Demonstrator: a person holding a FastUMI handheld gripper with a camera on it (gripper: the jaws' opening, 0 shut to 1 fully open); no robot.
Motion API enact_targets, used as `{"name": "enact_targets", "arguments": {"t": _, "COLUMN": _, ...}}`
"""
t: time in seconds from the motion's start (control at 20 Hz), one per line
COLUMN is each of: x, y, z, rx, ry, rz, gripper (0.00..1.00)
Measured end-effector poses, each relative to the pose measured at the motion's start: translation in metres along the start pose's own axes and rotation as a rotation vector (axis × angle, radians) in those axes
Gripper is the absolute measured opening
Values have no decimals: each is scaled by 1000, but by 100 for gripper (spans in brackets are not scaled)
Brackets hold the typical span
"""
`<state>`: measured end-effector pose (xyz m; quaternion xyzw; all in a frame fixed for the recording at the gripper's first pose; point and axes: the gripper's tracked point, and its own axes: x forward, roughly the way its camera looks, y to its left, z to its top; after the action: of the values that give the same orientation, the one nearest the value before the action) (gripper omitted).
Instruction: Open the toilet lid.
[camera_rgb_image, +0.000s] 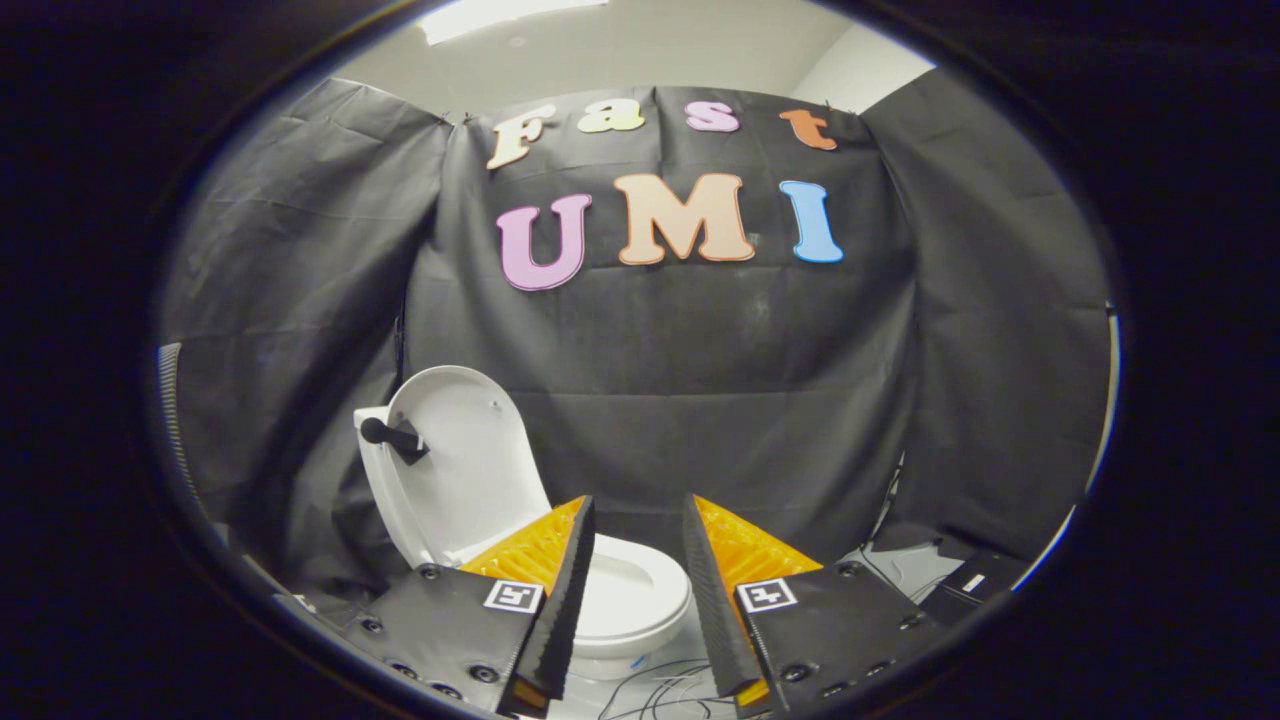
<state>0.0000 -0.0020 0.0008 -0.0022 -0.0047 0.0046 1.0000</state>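
Toilet lid (465, 465) stood raised, leaning back on its hinge beyond the left finger, with a dark knob (385, 433) fixed to its edge. Gripper (636, 590) hung above the white seat and bowl (630, 595), jaws apart and holding nothing. Loose cables (650, 690) lay on the floor below. The task looked finished. A risk was that the lid might tip forward and slam shut if a finger clipped its knob in passing.
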Motion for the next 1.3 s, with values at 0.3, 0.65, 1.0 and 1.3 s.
{"name": "enact_targets", "arguments": {"t": 0.3, "x": -1, "y": 0, "z": 0, "rx": 0, "ry": -3, "rz": 1, "gripper": 56}}
{"name": "enact_targets", "arguments": {"t": 0.65, "x": 3, "y": -1, "z": -3, "rx": 1, "ry": 5, "rz": -2, "gripper": 67}}
{"name": "enact_targets", "arguments": {"t": 1.0, "x": 1, "y": -1, "z": -1, "rx": -1, "ry": 7, "rz": -3, "gripper": 99}}
{"name": "enact_targets", "arguments": {"t": 1.3, "x": 0, "y": -1, "z": -2, "rx": -1, "ry": 9, "rz": -5, "gripper": 99}}
